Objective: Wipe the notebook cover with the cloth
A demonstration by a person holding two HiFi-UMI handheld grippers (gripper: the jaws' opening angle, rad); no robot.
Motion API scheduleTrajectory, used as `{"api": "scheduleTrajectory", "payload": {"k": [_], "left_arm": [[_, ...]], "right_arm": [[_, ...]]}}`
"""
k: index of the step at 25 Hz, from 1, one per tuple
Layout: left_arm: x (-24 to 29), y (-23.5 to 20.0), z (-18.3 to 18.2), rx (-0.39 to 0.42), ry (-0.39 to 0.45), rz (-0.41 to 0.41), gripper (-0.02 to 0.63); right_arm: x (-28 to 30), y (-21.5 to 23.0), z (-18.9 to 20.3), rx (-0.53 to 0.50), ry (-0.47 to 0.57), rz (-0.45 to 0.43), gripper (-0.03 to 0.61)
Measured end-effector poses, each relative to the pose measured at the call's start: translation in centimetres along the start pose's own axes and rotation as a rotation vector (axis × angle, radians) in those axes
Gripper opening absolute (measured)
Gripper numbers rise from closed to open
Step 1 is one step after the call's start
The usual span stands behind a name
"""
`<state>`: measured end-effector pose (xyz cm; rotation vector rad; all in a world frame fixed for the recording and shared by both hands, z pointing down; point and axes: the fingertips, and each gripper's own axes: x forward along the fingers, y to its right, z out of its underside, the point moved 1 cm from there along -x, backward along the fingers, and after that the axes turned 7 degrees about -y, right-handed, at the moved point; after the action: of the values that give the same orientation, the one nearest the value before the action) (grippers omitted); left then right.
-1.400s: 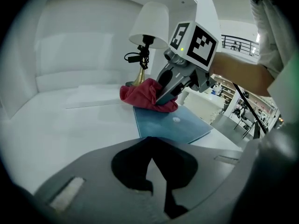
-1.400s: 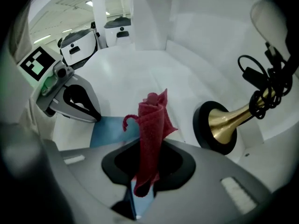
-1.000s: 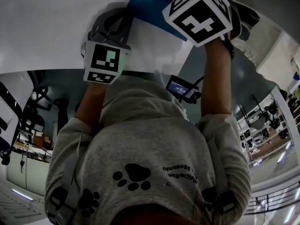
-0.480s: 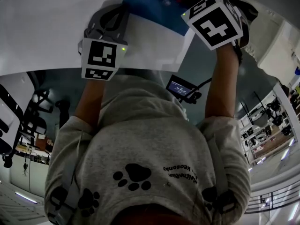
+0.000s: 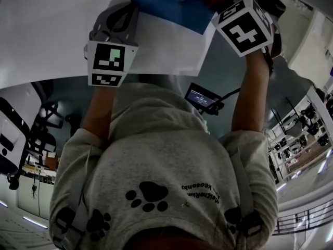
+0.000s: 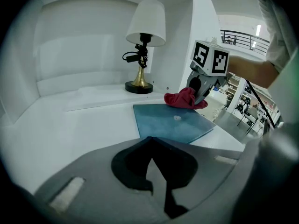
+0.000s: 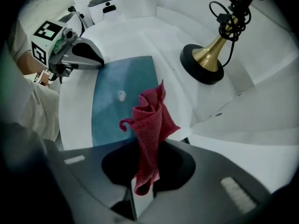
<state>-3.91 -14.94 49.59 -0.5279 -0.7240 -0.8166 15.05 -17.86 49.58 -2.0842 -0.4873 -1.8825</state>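
A blue notebook (image 6: 170,122) lies flat on the white table (image 6: 70,129), with a small pale spot (image 7: 121,95) on its cover. My right gripper (image 7: 142,171) is shut on a red cloth (image 7: 152,120), which bunches out of the jaws over the notebook's far right edge. In the left gripper view the cloth (image 6: 183,98) rests at the notebook's far corner under the right gripper (image 6: 198,94). My left gripper (image 6: 150,141) is shut with nothing in it, its tip (image 7: 100,64) at the notebook's near corner. In the head view the notebook (image 5: 174,7) lies between both marker cubes.
A brass lamp (image 6: 142,45) with a white shade and a black cable stands on a round black base (image 7: 201,71) behind the notebook. White walls enclose the table at the back and right. The table edge (image 7: 65,115) runs close to the person's body.
The right gripper has moved rightwards in the head view with the cloth, which uncovers more of the blue cover. The left gripper has shifted slightly left.
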Motion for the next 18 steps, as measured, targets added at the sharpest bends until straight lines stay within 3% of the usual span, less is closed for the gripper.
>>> {"api": "scheduleTrajectory", "payload": {"k": [18], "left_arm": [[-0.1, -0.2, 0.2, 0.009, 0.0, 0.002, -0.003]], "right_arm": [[1.2, 0.1, 9.1, 0.091, -0.184, 0.023, 0.057]]}}
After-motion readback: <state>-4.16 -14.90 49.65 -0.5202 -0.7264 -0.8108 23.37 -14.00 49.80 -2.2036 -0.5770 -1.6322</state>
